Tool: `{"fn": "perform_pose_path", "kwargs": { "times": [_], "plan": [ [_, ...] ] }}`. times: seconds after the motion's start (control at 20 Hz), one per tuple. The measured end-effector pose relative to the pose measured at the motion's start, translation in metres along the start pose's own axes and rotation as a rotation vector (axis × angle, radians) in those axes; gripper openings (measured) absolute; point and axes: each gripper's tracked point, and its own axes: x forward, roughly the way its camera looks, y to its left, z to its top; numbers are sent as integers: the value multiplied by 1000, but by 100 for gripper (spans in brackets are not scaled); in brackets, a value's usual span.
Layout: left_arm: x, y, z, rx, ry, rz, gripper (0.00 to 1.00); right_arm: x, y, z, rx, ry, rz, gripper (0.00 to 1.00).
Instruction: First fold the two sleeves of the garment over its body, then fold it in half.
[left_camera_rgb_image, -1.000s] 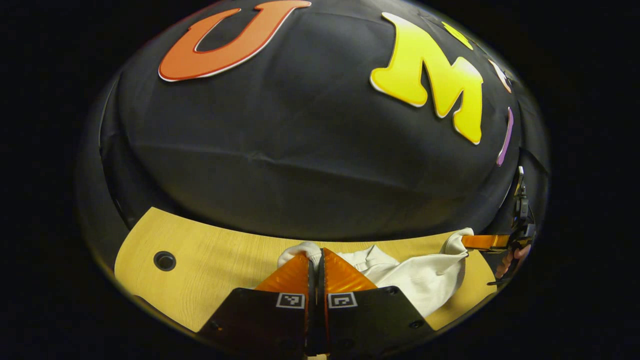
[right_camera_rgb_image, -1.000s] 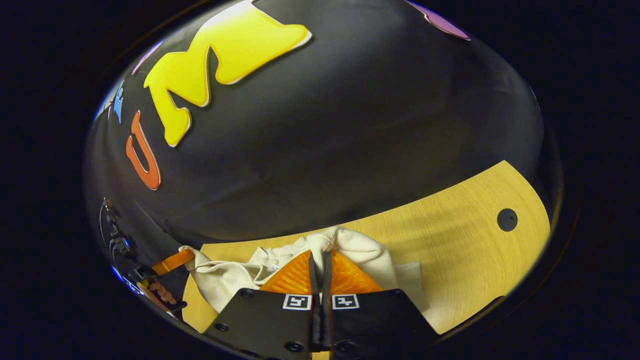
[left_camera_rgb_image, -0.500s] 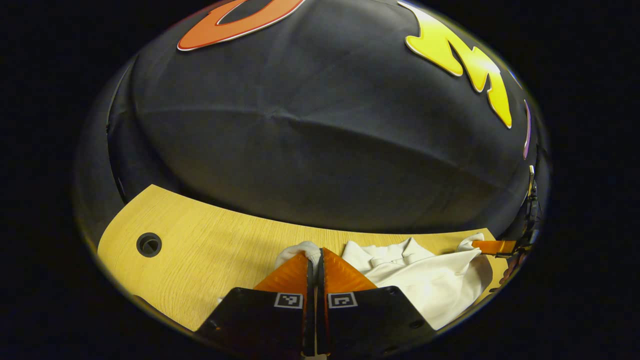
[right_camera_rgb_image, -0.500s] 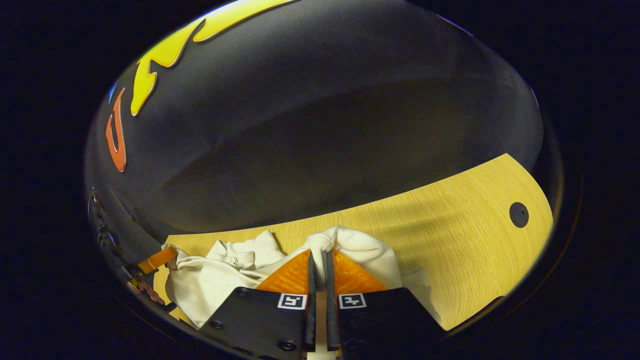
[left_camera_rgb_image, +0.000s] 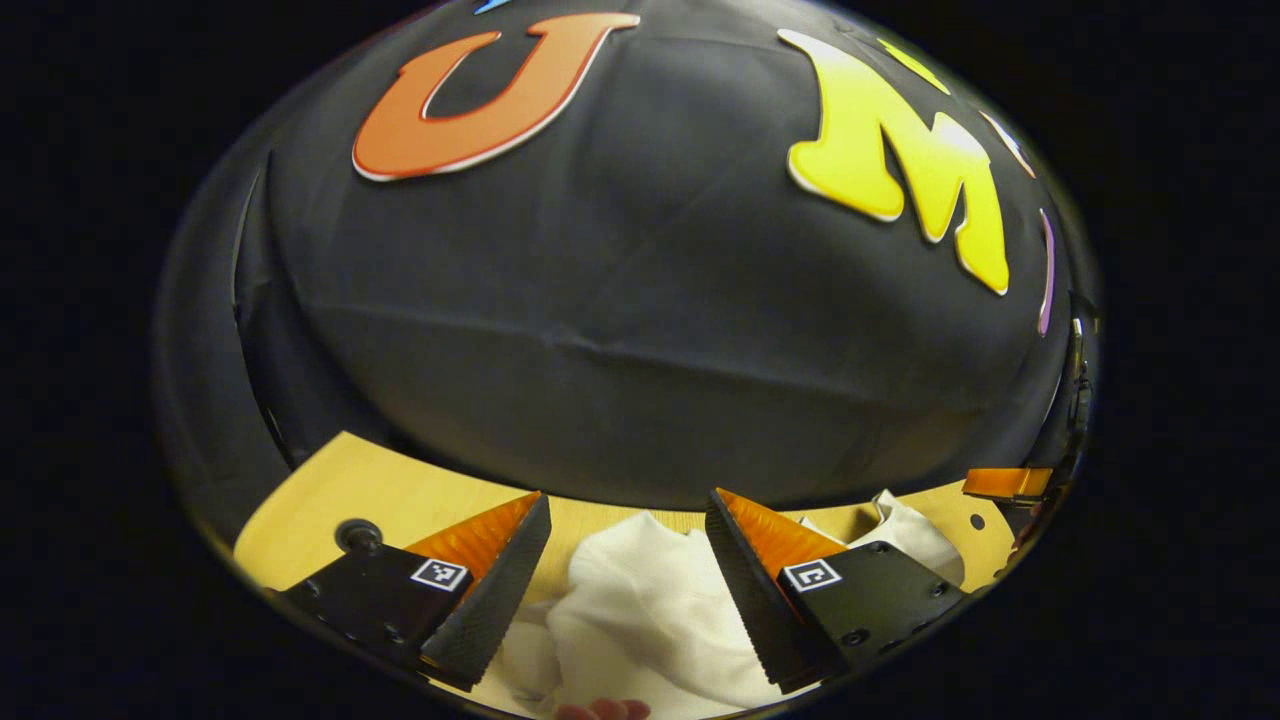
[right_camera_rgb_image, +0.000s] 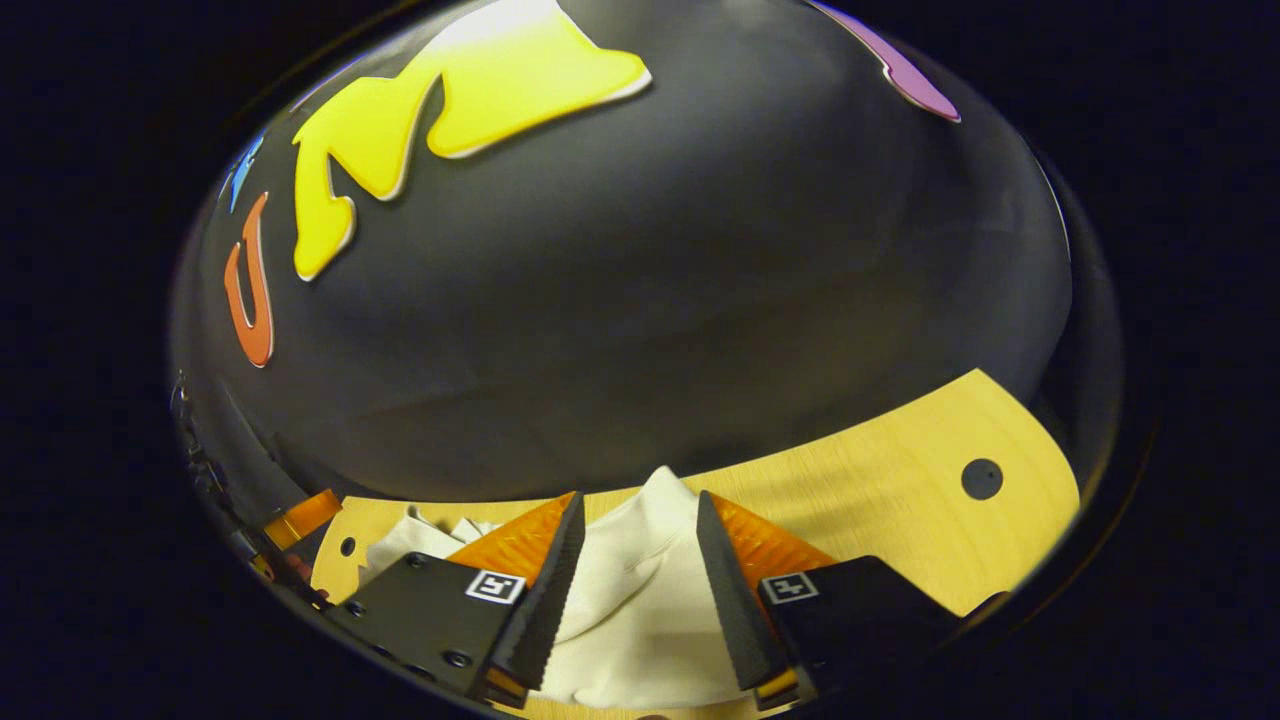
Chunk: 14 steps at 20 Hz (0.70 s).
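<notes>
A white garment lies bunched on the light wooden table. My left gripper stands open above it, orange fingers spread wide with the cloth showing between them but not pinched. In the right gripper view the same garment lies under my right gripper, which is also open, its toothed pads apart on either side of a raised fold. The right gripper's orange finger shows at the far right of the left gripper view, and the left gripper's orange finger at the far left of the right gripper view.
The table has a round cable hole near its left end and another cable hole near its right end. The black booth wall stands close behind the table's far edge. A fingertip shows at the bottom of the left gripper view.
Both grippers were shut on bunches of the garment; now both have opened and let the cloth drop onto the table. Both views have tilted upward a little.
</notes>
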Motion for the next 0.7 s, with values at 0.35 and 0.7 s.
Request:
{"fn": "perform_pose_path", "kwargs": {
  "times": [0.35, 0.7],
  "plan": [
    [-151, -7, 148, 86, -276, 44, 98, -155, 54, 99, -151, -263, 9, 91],
    [-300, -50, 180, 125, -350, 65, 98, -316, 105, 111, -216, -386, 70, 91]
  ]
}}
